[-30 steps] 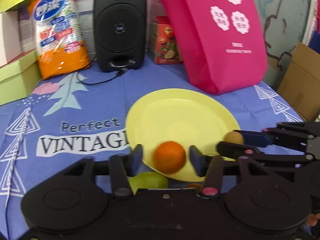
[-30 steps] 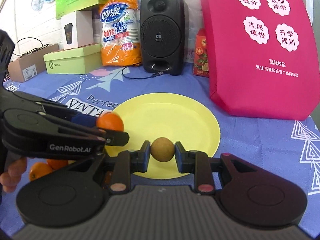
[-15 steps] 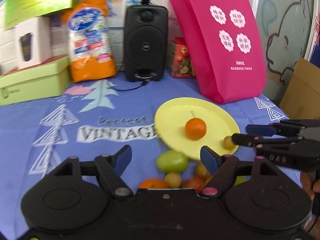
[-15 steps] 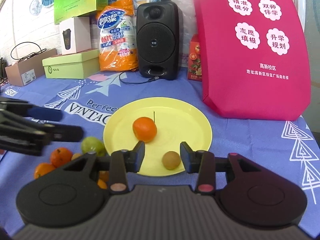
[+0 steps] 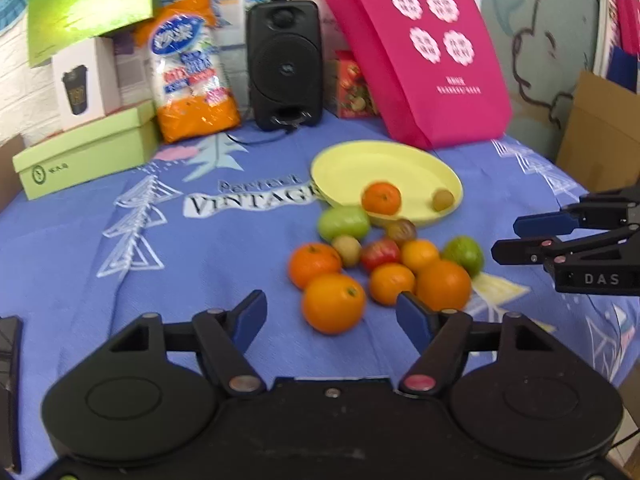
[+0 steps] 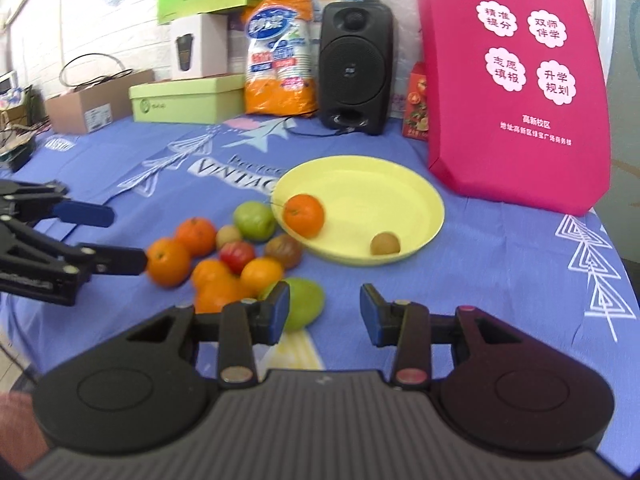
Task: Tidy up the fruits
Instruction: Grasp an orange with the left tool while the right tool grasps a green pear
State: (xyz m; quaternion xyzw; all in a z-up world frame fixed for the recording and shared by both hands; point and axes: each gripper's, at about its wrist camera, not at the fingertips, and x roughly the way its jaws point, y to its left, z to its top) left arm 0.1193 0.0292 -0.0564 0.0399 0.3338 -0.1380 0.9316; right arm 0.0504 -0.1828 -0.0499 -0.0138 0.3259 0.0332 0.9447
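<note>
Behind right claw finger: green fruit part-hidden; both claws spread, empty.

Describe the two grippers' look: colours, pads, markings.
Both are matte black plastic linkages with blue finger pads. Left gripper and right gripper each have one silver and one red pivot cap. White "DAS" lettering marks the right one's side. No cables visible.

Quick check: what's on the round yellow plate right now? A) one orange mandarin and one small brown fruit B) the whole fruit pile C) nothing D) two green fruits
A: the round yellow plate holds just an orange mandarin and a small brown round fruit; the other fruits lie on the blue tablecloth beside it.
</note>
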